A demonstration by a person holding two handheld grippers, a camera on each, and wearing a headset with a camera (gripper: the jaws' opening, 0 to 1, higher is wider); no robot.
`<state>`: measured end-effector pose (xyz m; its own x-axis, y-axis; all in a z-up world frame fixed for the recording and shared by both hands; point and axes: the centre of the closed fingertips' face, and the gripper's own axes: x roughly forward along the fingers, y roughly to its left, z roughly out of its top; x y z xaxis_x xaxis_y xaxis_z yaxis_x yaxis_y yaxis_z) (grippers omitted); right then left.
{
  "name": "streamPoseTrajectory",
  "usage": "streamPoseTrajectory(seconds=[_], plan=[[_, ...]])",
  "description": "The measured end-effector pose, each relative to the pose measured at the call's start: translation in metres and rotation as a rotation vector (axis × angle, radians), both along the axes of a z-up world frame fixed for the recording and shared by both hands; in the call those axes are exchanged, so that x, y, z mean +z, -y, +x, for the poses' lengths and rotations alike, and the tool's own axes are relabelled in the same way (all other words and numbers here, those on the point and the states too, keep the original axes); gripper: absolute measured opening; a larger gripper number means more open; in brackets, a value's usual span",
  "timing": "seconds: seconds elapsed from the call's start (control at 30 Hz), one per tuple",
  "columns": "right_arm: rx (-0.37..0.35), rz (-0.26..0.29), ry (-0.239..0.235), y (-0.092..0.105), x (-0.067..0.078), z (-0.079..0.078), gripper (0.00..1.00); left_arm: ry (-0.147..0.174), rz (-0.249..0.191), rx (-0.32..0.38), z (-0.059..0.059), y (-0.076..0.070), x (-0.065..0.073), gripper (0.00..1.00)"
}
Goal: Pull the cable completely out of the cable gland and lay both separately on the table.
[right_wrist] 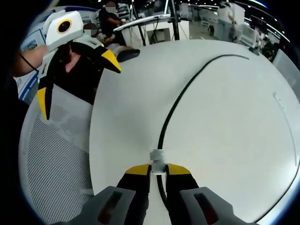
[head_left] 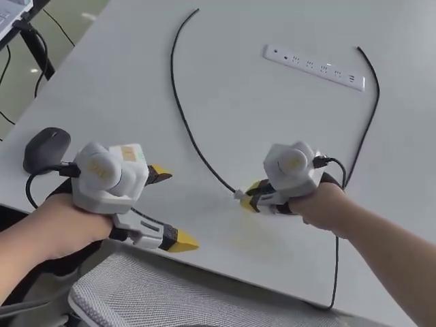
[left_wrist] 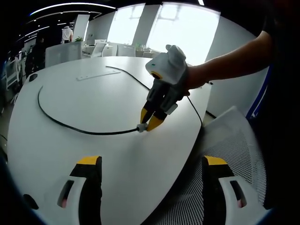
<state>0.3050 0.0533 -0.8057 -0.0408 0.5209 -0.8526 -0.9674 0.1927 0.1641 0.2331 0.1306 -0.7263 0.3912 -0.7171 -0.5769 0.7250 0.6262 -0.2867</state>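
A long black cable point(head_left: 184, 116) curves across the white table point(head_left: 259, 122) and ends in a small white cable gland point(head_left: 240, 195). My right gripper point(head_left: 249, 197) is shut on the gland at the table surface. In the right gripper view the gland point(right_wrist: 158, 159) sits between the yellow fingertips point(right_wrist: 138, 169), and the cable point(right_wrist: 180, 101) runs away from it. My left gripper point(head_left: 174, 206) hovers open at the table's near edge, holding nothing. From the left gripper view, its wide-apart jaws frame the right gripper point(left_wrist: 150, 121), the gland point(left_wrist: 140, 127) and the cable point(left_wrist: 61, 124).
A white power strip point(head_left: 315, 67) lies at the far right. A black mouse point(head_left: 46, 148) sits by the left edge. A second black cord point(head_left: 371, 109) trails along the right side. A grey mesh chair point(head_left: 170, 293) stands below the near edge.
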Motion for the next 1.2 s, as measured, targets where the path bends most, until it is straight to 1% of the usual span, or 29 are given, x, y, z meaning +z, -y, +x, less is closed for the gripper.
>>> streamPoseTrajectory(seconds=[0.1,0.13,0.17,0.23,0.4,0.5,0.57,0.6,0.7,0.8,0.87,0.93,0.97,1.0,1.03,1.1,1.17,1.2], plan=[[0.009,-0.003,-0.003,0.0,0.005,-0.004,0.07,0.008,-0.011,-0.001,0.004,0.002,0.004,0.88],[0.012,-0.001,-0.004,0.001,0.008,-0.006,0.07,0.02,-0.023,-0.003,0.006,0.004,0.007,0.88],[0.013,0.0,-0.004,0.001,0.009,-0.007,0.06,0.026,-0.027,-0.004,0.007,0.005,0.009,0.88],[0.024,-0.003,0.0,0.002,0.013,-0.01,0.06,0.024,-0.03,-0.005,0.009,0.006,0.01,0.88],[0.064,-0.015,0.005,0.006,0.023,-0.02,0.06,0.042,-0.035,-0.026,0.012,0.014,0.016,0.88],[0.082,-0.011,0.01,0.007,0.033,-0.025,0.06,0.05,-0.05,-0.033,0.016,0.019,0.018,0.87],[0.09,0.001,0.007,0.006,0.04,-0.028,0.06,0.052,-0.048,-0.036,0.017,0.022,0.019,0.88],[0.092,0.003,0.009,0.006,0.043,-0.029,0.06,0.059,-0.043,-0.039,0.018,0.022,0.02,0.89],[0.106,0.014,0.025,0.005,0.053,-0.03,0.06,0.061,-0.064,-0.046,0.021,0.028,0.026,0.87],[0.118,0.025,0.036,0.005,0.065,-0.031,0.06,0.071,-0.071,-0.052,0.025,0.034,0.032,0.88],[0.127,0.026,0.047,0.006,0.07,-0.031,0.06,0.073,-0.085,-0.053,0.027,0.036,0.035,0.87],[0.138,0.026,0.061,0.008,0.077,-0.031,0.06,0.077,-0.106,-0.055,0.029,0.041,0.041,0.86],[0.143,0.027,0.067,0.008,0.081,-0.031,0.06,0.084,-0.126,-0.063,0.029,0.045,0.045,0.84],[0.145,0.028,0.069,0.008,0.083,-0.031,0.06,0.082,-0.14,-0.064,0.03,0.048,0.047,0.83],[0.15,0.032,0.074,0.008,0.087,-0.031,0.06,0.076,-0.147,-0.063,0.03,0.051,0.049,0.83],[0.162,0.038,0.082,0.008,0.094,-0.033,0.06,0.082,-0.149,-0.068,0.032,0.054,0.05,0.83],[0.185,0.034,0.108,0.008,0.101,-0.033,0.06,0.089,-0.152,-0.081,0.033,0.059,0.052,0.83],[0.188,0.032,0.112,0.009,0.104,-0.034,0.06,0.09,-0.153,-0.085,0.033,0.061,0.053,0.83]])
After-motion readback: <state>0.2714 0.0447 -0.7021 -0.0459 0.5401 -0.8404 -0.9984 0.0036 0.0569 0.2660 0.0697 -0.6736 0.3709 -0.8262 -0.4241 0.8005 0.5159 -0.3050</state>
